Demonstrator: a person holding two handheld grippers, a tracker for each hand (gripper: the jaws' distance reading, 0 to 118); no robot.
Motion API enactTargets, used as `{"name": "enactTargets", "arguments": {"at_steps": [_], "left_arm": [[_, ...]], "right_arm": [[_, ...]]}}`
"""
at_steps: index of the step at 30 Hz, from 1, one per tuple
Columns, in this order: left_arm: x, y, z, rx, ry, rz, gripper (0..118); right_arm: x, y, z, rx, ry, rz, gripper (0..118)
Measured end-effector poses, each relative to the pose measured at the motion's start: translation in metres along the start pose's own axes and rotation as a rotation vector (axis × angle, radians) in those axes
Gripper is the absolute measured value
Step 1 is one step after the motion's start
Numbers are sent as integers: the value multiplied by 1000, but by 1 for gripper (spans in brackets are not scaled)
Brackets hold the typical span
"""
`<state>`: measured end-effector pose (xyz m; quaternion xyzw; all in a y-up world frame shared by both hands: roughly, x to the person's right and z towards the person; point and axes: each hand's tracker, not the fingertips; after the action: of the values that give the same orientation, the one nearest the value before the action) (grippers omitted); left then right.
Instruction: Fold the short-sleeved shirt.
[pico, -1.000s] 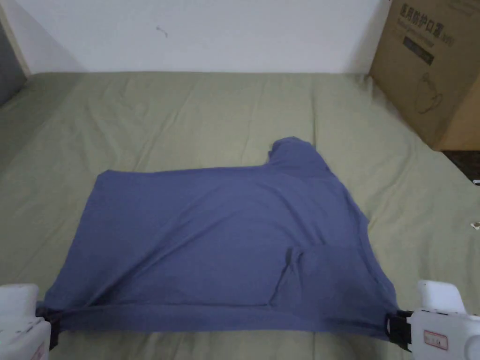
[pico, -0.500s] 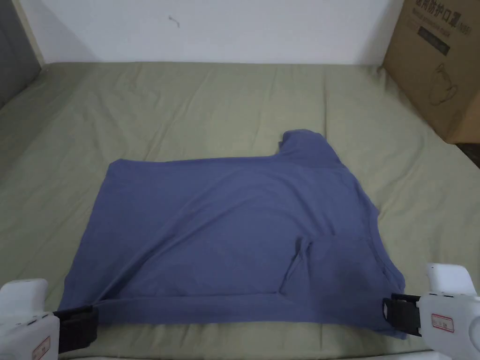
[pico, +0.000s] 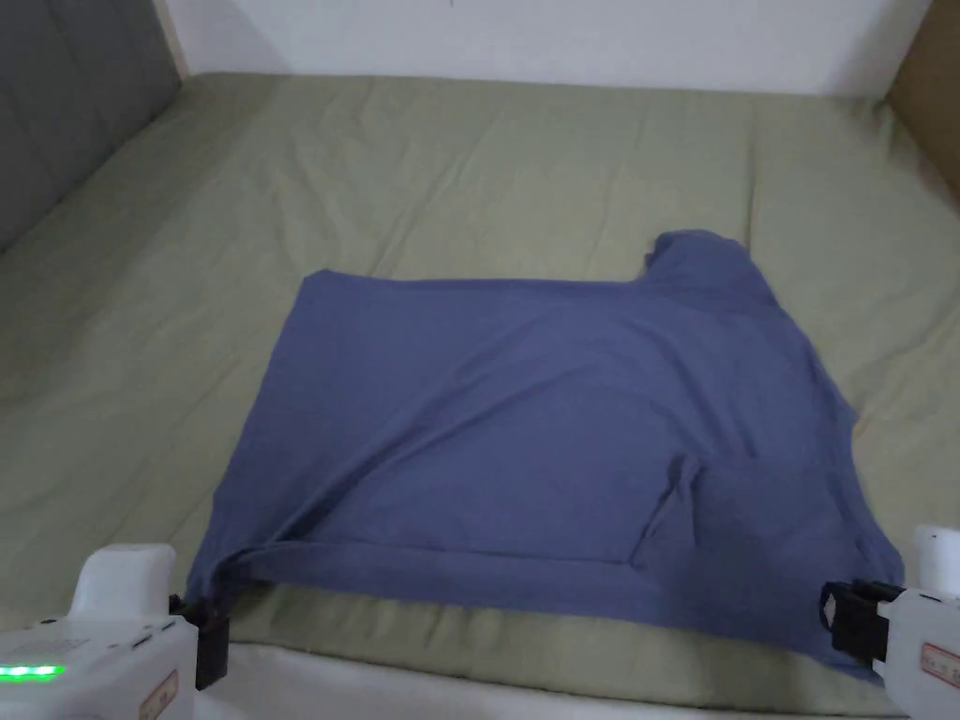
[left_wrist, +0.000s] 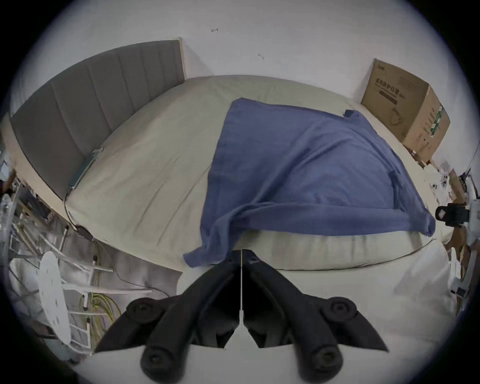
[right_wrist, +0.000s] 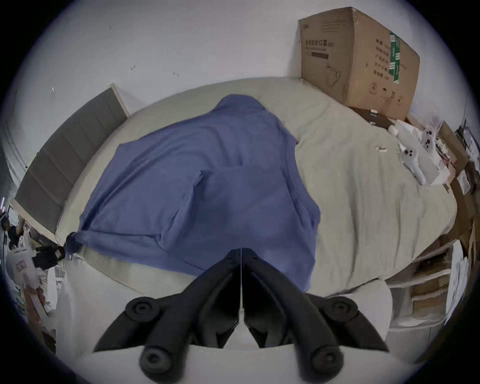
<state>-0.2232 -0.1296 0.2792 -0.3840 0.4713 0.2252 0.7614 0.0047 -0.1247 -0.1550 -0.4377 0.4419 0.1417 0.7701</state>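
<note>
Olive-green bedding is covering the bed (pico: 469, 159), which is running away from the person toward a white wall, with a grey padded headboard (left_wrist: 98, 104) on the left and a cardboard box (right_wrist: 358, 59) at the far right corner. Across the near half of the bed the blue short-sleeved shirt (pico: 553, 431) is lying sideways, its long axis running left to right along the near edge, one sleeve poking out at the far right. Both near corners are sitting at the bed's edge, one beside each hand. At the near left corner the left hand-held gripper (pico: 208, 626) is pinching a bunched bit of fabric, jaws closed together. At the near right corner the right hand-held gripper (pico: 842, 614) is sitting with jaws closed together too, cloth lying right at its tips, apparently gripped. With the shirt stretching away from both, the next fold likely means carrying this near edge toward the far edge
</note>
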Motion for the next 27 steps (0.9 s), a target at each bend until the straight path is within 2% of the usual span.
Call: {"name": "enactTargets", "arguments": {"at_steps": [1, 2, 3, 4, 5, 9, 11, 12, 13, 14, 17, 21, 24, 25, 26, 27], "left_arm": [[-2, 1, -2, -17, 17, -9, 17], [-6, 2, -4, -25, 11, -5, 40], [-8, 3, -6, -31, 10, -2, 71], [-9, 4, -7, -27, 12, 3, 84], [-10, 6, -8, -16, 17, 11, 90], [-13, 20, -30, -17, 50, 1, 91], [-12, 25, -40, -36, 48, -3, 89], [-13, 25, -45, -39, 12, 2, 72], [-13, 25, -48, -50, -25, 20, 40], [-13, 24, -55, -89, -29, 27, 1], [-8, 24, -56, -100, -13, -32, 2], [-6, 25, -48, -79, -31, 2, 2], [-4, 27, -44, -72, -21, -3, 2], [-3, 28, -43, -69, -17, -8, 2], [-3, 29, -43, -67, -18, -12, 2], [-4, 28, -44, -68, -22, -12, 2]], "right_arm": [[1, -1, 1, -2, 5, -8, 0], [3, -1, 1, -5, 1, -11, 0], [3, -2, 1, -7, -5, -13, 0], [4, -2, 1, -7, -10, -14, 0], [12, -3, 0, -10, -13, -15, 0], [15, -4, -3, -33, -11, -27, 0], [16, -4, -4, -47, -5, -47, 0], [16, -5, -3, -48, -1, -56, 0], [16, -6, -3, -48, 2, -59, 0], [16, -6, -3, -50, 1, -62, 0], [17, -8, -2, -57, -4, -62, 0], [18, -7, 9, -35, 1, -52, 0], [19, 0, 14, -17, -35, -20, 4], [21, 2, 12, -15, -41, -9, 13], [23, 4, 9, -21, -54, 2, 39], [24, 5, 7, -27, -59, 8, 83]]}}
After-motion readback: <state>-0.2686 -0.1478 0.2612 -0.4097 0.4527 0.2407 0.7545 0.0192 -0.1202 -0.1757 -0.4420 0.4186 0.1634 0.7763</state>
